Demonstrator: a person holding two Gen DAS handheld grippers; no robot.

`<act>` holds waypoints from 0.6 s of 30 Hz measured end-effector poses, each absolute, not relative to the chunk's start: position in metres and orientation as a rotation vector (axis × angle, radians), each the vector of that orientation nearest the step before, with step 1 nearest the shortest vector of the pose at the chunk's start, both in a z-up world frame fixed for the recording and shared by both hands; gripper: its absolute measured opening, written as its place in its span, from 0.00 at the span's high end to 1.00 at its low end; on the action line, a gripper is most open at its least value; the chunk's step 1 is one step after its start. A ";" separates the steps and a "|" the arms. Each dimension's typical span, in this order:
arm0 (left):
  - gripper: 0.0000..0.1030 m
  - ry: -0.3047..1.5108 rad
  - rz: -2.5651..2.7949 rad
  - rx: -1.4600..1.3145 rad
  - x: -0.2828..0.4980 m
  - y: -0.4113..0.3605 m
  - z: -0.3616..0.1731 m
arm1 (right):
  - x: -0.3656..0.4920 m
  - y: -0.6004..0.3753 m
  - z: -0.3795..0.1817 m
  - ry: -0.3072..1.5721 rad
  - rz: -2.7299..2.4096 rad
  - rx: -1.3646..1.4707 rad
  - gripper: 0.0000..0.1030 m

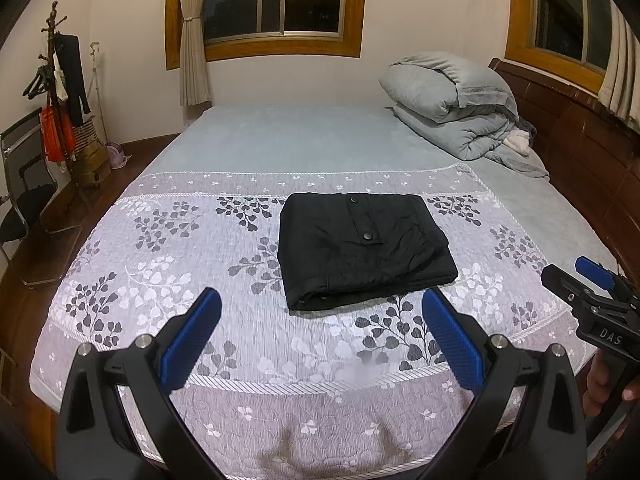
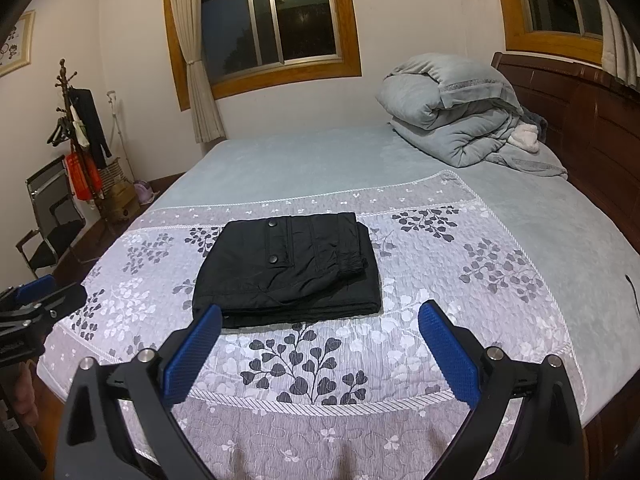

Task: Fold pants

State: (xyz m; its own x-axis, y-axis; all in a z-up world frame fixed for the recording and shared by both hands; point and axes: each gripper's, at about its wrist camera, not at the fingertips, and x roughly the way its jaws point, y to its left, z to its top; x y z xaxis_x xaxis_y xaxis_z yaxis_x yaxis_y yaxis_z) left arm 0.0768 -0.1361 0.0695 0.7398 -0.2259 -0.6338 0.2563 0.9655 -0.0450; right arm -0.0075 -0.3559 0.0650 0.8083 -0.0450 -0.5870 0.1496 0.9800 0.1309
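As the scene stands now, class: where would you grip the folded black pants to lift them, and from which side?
Probably grip the black pants at the thick near edge, coming in low from the front. The stacked layers all meet there, and both open grippers, left and right, already face that edge.

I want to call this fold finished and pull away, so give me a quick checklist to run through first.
1. Pants folded into a compact rectangle: ok.
2. Left tongs open and holding nothing: ok.
3. Right tongs open and holding nothing: ok.
4. Both tongs apart from the fabric: ok.
5. Stack edges aligned: not ok, the lower layer juts out at the right side.
6. Pants lying flat on the patterned bedspread, away from its edges: ok.
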 end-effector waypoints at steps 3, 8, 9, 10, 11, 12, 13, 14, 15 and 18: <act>0.03 0.691 -0.265 0.044 0.077 -0.136 0.069 | -0.008 -0.356 0.065 0.622 -0.106 0.175 0.04; 0.03 0.693 -0.268 0.048 0.079 -0.137 0.068 | -0.008 -0.355 0.065 0.622 -0.106 0.174 0.04; 0.03 0.695 -0.269 0.048 0.079 -0.137 0.067 | -0.007 -0.356 0.065 0.624 -0.105 0.174 0.04; 0.03 0.697 -0.268 0.048 0.079 -0.136 0.066 | -0.006 -0.356 0.064 0.625 -0.103 0.174 0.04; 0.03 0.699 -0.269 0.047 0.079 -0.136 0.066 | -0.006 -0.357 0.063 0.626 -0.103 0.174 0.04; 0.03 0.700 -0.270 0.047 0.080 -0.136 0.066 | -0.006 -0.358 0.062 0.627 -0.103 0.174 0.04; 0.03 0.701 -0.273 0.046 0.080 -0.136 0.066 | -0.005 -0.359 0.061 0.629 -0.103 0.174 0.04; 0.03 0.700 -0.275 0.045 0.080 -0.136 0.066 | -0.006 -0.359 0.060 0.631 -0.103 0.174 0.04; 0.03 0.697 -0.277 0.046 0.080 -0.136 0.066 | -0.005 -0.360 0.059 0.632 -0.103 0.174 0.04; 0.03 0.696 -0.281 0.046 0.080 -0.136 0.066 | -0.004 -0.362 0.057 0.636 -0.105 0.175 0.04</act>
